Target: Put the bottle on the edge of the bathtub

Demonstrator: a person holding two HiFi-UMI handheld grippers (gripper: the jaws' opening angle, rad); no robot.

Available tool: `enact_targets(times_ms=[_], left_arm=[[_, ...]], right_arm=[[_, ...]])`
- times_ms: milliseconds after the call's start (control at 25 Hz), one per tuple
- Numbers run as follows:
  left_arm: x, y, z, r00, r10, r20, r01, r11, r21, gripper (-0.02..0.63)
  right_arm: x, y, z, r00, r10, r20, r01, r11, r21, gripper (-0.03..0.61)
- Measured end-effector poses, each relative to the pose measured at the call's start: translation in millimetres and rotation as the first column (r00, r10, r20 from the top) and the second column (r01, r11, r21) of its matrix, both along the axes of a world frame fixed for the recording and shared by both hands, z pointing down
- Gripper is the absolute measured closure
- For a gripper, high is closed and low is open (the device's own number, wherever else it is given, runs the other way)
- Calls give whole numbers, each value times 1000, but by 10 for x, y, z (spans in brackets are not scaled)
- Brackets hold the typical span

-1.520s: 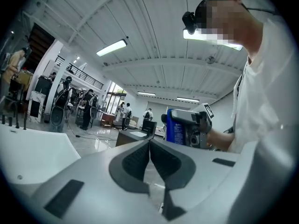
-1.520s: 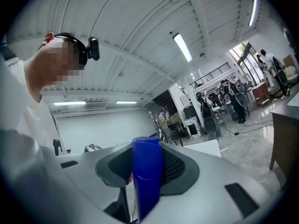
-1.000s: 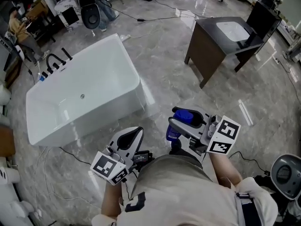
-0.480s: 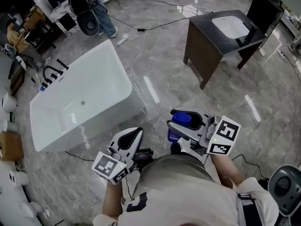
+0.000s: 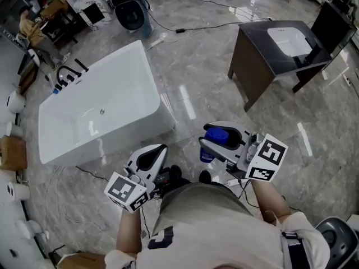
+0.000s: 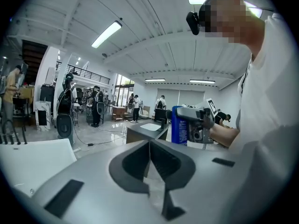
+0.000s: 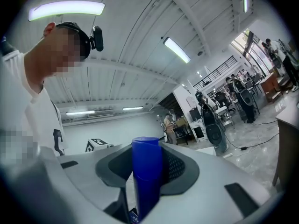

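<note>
Grey marble floor (image 5: 213, 88), glossy, with cables trailing across it. The white bathtub (image 5: 118, 142) stands to the person's front-left, with a black faucet (image 5: 64, 74) at its far end. A dark vanity cabinet (image 5: 255, 35) with an inset basin stands well apart on the right.

Person stands short of the tub, both tools held close to the body.

Right tool (image 5: 208, 144): jaws pinching the blue bottle (image 7: 146, 171), which stands upright between the pads, cap end up. The bottle is in the air in front of the person's chest, well apart from the tub and nowhere near the rim yet.

Left tool (image 6: 149, 157): pads pressed together along a single seam, nothing between them.

Step in hand, as judged: carrying the bottle over to the tub; placing not begun.

Risks from here:
- The rim looks narrow and slick. A base set partly over either lip would probably tip, into the tub or down to the floor.
- Letting go while the bottle leans would do the same.
- A thin cable (image 5: 84, 172) lies by the tub's near base and could catch a foot on approach and jolt the carry.
- The left tool is closed and idle, so it is not set to steady the bottle.
</note>
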State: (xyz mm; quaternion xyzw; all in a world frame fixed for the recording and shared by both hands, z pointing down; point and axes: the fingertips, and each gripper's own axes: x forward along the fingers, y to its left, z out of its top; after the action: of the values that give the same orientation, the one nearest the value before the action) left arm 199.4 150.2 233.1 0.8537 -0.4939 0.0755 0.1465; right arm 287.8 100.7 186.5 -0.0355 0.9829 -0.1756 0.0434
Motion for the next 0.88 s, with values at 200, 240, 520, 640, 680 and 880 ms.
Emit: enact_targets(times_ms=[200, 240, 520, 640, 680, 880], left_arm=[[12, -204, 104, 1000, 20, 17, -20, 1000, -12, 551], [-16, -248, 126, 1000, 22, 14, -22, 1000, -12, 551], [-514, -469, 212, 1000, 12, -29, -12, 1000, 6, 551], [-873, -630, 268, 999, -8, -54, 9, 1000, 12, 551], [-1023, -694, 279, 998, -17, -62, 18, 1000, 12, 551], [-1818, -1039, 286, 995, -61, -81, 62, 998, 4, 551]], right_arm=[[-213, -218, -23, 1000, -17, -4, 17, 998, 55, 430], [-268, -264, -21, 1000, -10, -10, 10, 998, 63, 430], [-832, -573, 24, 996, 69, -65, -61, 992, 113, 430], [-1155, -813, 110, 985, 122, -118, -104, 983, 154, 430], [-1282, -901, 143, 981, 137, -135, -115, 980, 164, 430], [-1910, -1353, 256, 959, 195, -207, -159, 971, 180, 430]])
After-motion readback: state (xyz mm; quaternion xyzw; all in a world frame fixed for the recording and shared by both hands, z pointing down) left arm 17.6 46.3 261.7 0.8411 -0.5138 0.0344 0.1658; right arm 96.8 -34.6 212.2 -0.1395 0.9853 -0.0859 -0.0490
